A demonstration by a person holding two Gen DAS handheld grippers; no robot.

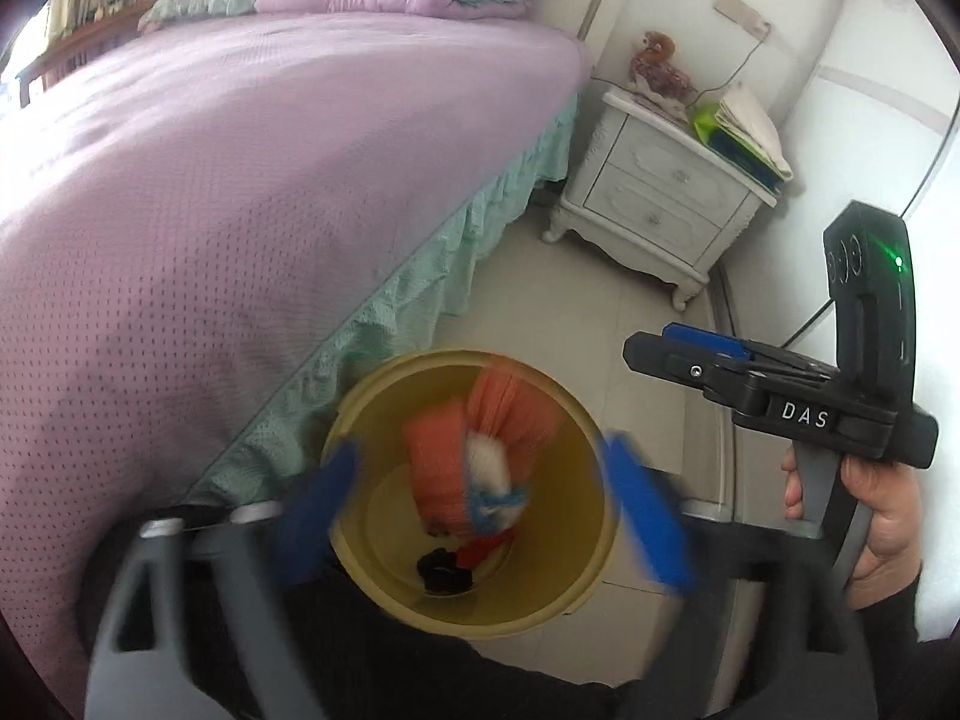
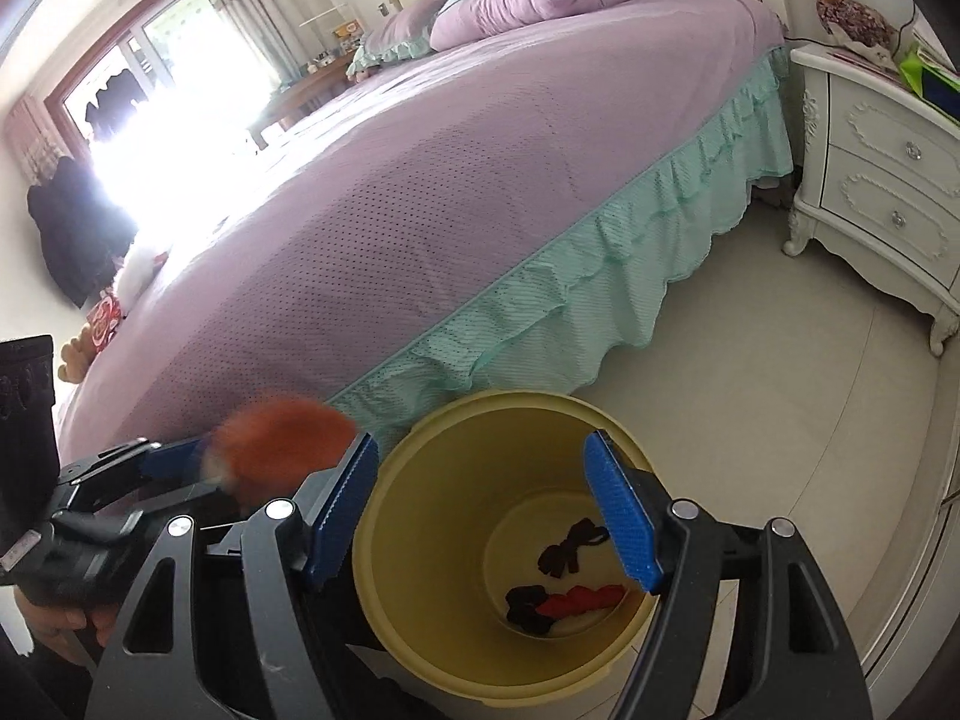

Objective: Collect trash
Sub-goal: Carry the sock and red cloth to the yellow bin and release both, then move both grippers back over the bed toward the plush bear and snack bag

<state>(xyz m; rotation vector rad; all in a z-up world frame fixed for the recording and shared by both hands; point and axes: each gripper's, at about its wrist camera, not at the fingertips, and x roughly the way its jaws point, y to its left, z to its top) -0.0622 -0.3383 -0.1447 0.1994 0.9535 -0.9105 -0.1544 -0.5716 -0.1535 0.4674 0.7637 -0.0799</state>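
A yellow bin (image 1: 591, 420) stands on the floor beside the bed, with small black and red scraps (image 1: 447, 570) at its bottom. My left gripper (image 1: 483, 513) is open above the bin. An orange and white bundle (image 1: 474, 456), blurred, is between its blue pads, over the bin's mouth. In the right wrist view the bundle (image 2: 282, 447) is at the left, beside the bin (image 2: 420, 540). My right gripper (image 2: 480, 516) is open and empty over the bin, and shows at the right of the left wrist view (image 1: 690, 354).
A bed with a purple cover (image 1: 240, 168) and green frill (image 2: 570, 300) fills the left. A white nightstand (image 1: 660, 204) with a plush toy (image 1: 657, 69) and papers stands at the back right. The floor (image 2: 750, 390) is pale tile.
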